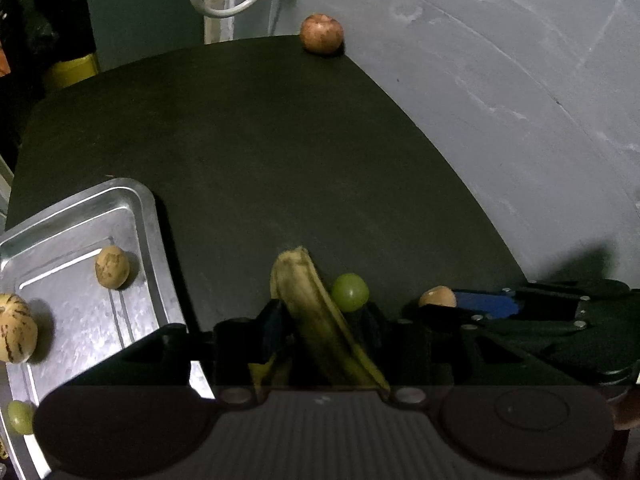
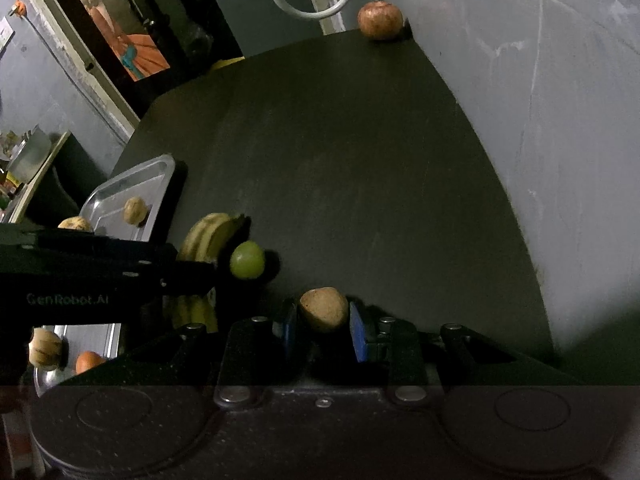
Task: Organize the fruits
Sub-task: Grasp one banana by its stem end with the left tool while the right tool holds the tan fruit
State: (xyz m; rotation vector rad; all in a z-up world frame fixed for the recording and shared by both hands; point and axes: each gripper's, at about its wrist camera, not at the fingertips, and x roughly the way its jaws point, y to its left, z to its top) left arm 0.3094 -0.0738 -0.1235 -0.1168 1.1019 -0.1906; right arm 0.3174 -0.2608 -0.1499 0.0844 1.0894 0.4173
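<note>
My left gripper (image 1: pixel 322 320) is shut on a yellow-green banana (image 1: pixel 316 312) low over the dark table (image 1: pixel 280 152); the banana also shows in the right wrist view (image 2: pixel 208 236). A green round fruit (image 1: pixel 350 292) lies just right of the banana and shows too in the right wrist view (image 2: pixel 247 259). My right gripper (image 2: pixel 324 326) has its jaws around a small tan fruit (image 2: pixel 324 309), close on both sides; this fruit shows in the left wrist view (image 1: pixel 438 297). A reddish-brown apple (image 1: pixel 321 34) sits at the table's far corner (image 2: pixel 380 20).
A metal tray (image 1: pixel 132 216) at the left holds a tan fruit (image 1: pixel 112 266), a striped pale fruit (image 1: pixel 14 328) and a green one (image 1: pixel 20 416). In the right wrist view the tray (image 2: pixel 160 168) also shows an orange fruit (image 2: pixel 89 361). A grey wall (image 1: pixel 500 100) borders the table's right.
</note>
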